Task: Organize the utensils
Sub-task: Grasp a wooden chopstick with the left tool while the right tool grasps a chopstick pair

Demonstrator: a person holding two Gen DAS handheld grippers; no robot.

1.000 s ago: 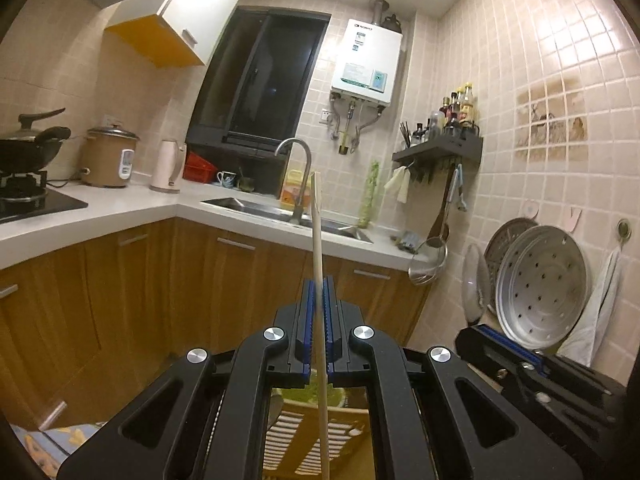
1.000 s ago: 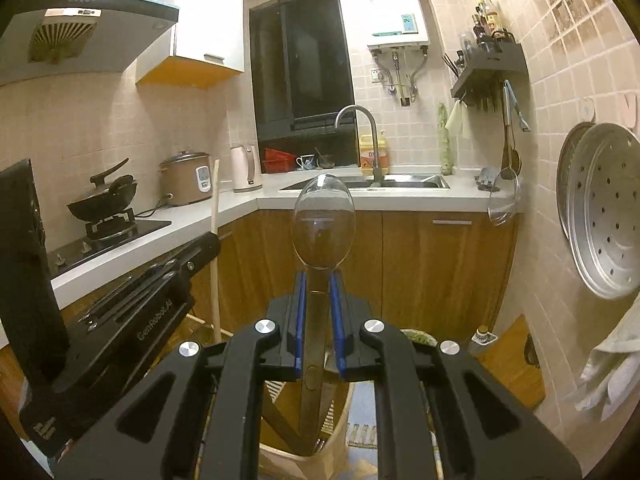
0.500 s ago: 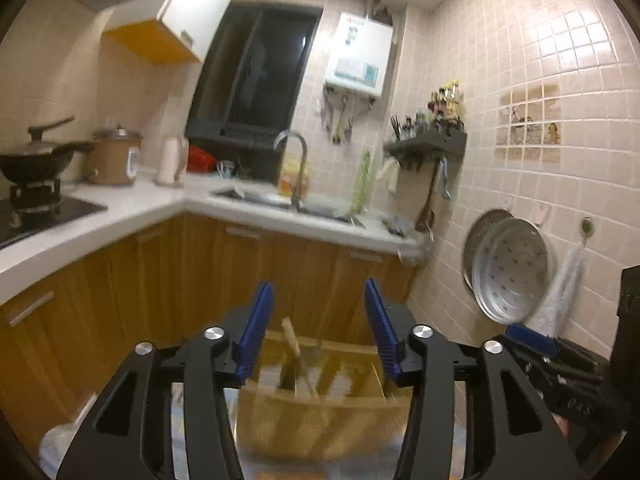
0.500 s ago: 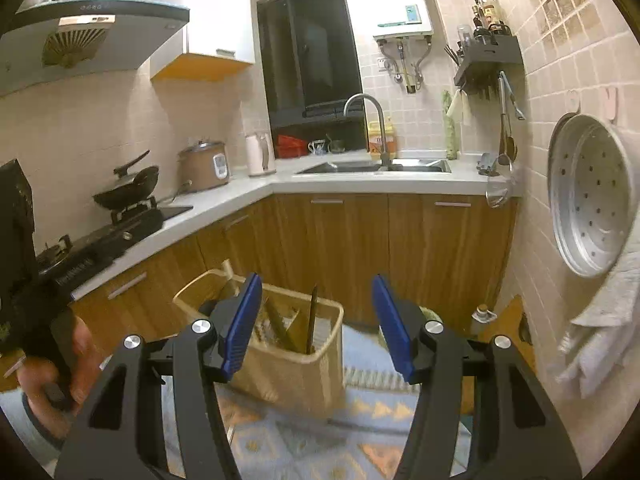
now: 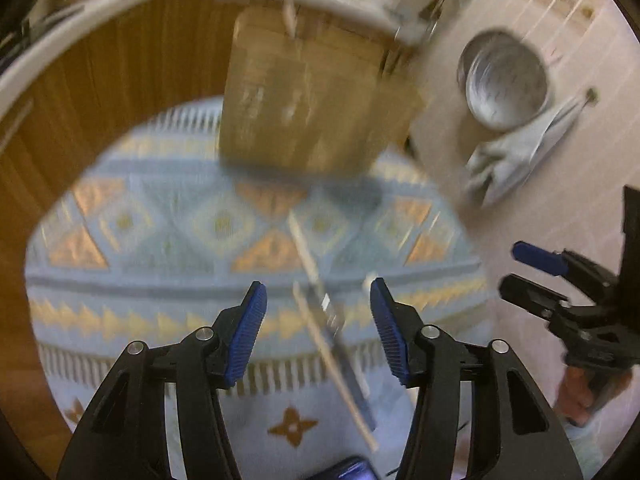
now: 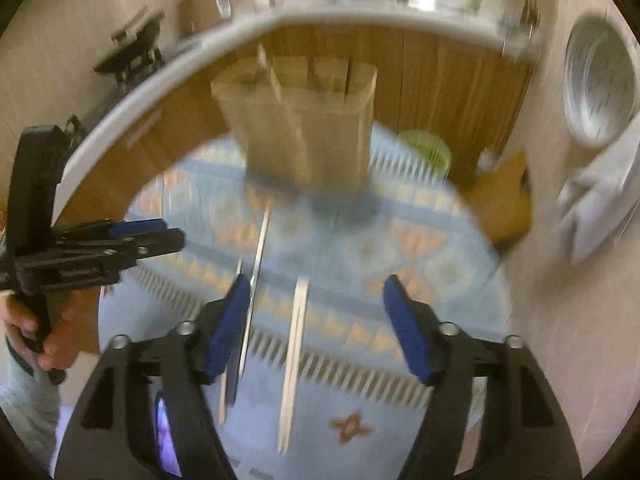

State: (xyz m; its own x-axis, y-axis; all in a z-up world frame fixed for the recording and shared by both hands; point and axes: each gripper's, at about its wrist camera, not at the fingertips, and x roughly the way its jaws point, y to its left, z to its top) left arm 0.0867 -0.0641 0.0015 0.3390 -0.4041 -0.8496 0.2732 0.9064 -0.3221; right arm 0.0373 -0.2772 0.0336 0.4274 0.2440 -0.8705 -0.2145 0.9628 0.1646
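Note:
A wooden utensil holder [image 5: 316, 104] stands on a patterned blue rug, with utensils in its slots; it also shows in the right wrist view [image 6: 308, 120]. Loose utensils lie on the rug: pale wooden chopsticks [image 5: 332, 356] and a dark-handled metal piece [image 5: 344, 352] between my left gripper's fingers, and a wooden chopstick [image 6: 294, 356] and a metal knife [image 6: 254, 276] in the right wrist view. My left gripper [image 5: 316, 332] is open and empty above them. My right gripper [image 6: 316, 328] is open and empty. Both views are blurred.
The rug [image 5: 160, 240] covers the floor before wooden cabinets [image 5: 100, 80]. A metal steamer tray [image 5: 504, 84] and a towel [image 5: 516, 152] hang on the right wall. A green bowl [image 6: 426, 148] sits near the cabinets. A phone [image 6: 166, 436] lies at the bottom.
Both grippers let go of a chopstick and a spoon a second ago and opened. Both have since tilted down from the kitchen wall to the rug and its loose utensils.

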